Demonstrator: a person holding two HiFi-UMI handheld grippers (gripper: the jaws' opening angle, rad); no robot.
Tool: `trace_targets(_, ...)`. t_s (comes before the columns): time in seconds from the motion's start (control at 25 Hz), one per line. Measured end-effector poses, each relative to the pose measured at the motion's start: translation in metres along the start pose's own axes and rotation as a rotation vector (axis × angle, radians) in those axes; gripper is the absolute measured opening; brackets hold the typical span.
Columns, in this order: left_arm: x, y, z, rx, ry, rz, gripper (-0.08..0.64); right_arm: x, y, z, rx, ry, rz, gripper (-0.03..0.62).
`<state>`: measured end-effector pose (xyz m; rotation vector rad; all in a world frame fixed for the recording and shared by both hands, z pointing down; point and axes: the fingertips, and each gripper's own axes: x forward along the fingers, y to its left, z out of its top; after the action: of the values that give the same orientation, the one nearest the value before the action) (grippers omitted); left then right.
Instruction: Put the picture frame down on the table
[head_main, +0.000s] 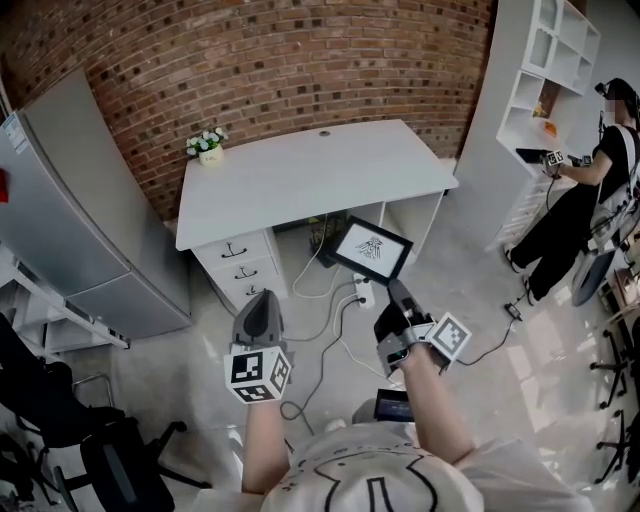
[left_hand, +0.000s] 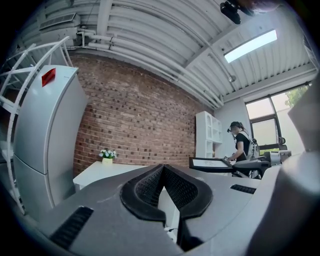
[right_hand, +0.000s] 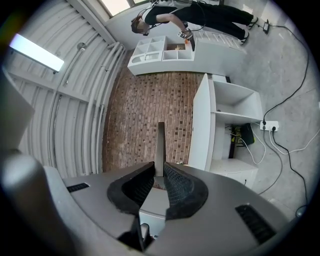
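The picture frame (head_main: 372, 247), black-rimmed with a white print, hangs in the air just in front of the white table (head_main: 300, 185). My right gripper (head_main: 397, 291) is shut on its near edge. In the right gripper view the frame (right_hand: 159, 142) shows edge-on as a thin dark strip pinched between the pads of the right gripper (right_hand: 159, 172). My left gripper (head_main: 259, 308) is held out to the left of the frame, apart from it. Its jaws are shut on nothing. The left gripper view has the left gripper (left_hand: 163, 168) closed, the frame (left_hand: 212, 163) off to the right and the table (left_hand: 97, 172) ahead.
A small flower pot (head_main: 208, 146) stands on the table's far left corner. Drawers (head_main: 240, 262) sit under the table, and a power strip with cables (head_main: 362, 292) lies on the floor. A grey cabinet (head_main: 80, 210) stands left, white shelves (head_main: 545, 60) and a person (head_main: 590, 190) right.
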<state>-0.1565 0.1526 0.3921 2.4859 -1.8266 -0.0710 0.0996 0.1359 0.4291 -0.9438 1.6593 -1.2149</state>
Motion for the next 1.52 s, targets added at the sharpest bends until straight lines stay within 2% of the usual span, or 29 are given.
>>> trace_targets(0.28, 0.011, 0.002, -0.007, -0.020, 0.001, 0.003, 0.012, 0.007, -0.012, 0.007, 0.010, 0.002, -0.017, 0.063)
trace_targets(0.48, 0.035, 0.013, -0.017, -0.042, 0.013, 0.026, 0.012, 0.036, -0.022, 0.015, -0.003, 0.035, -0.018, 0.063)
trace_targets(1.52, 0.239, 0.059, -0.015, -0.042, 0.044, 0.107, 0.012, 0.245, -0.091, 0.095, 0.052, 0.120, -0.051, 0.063)
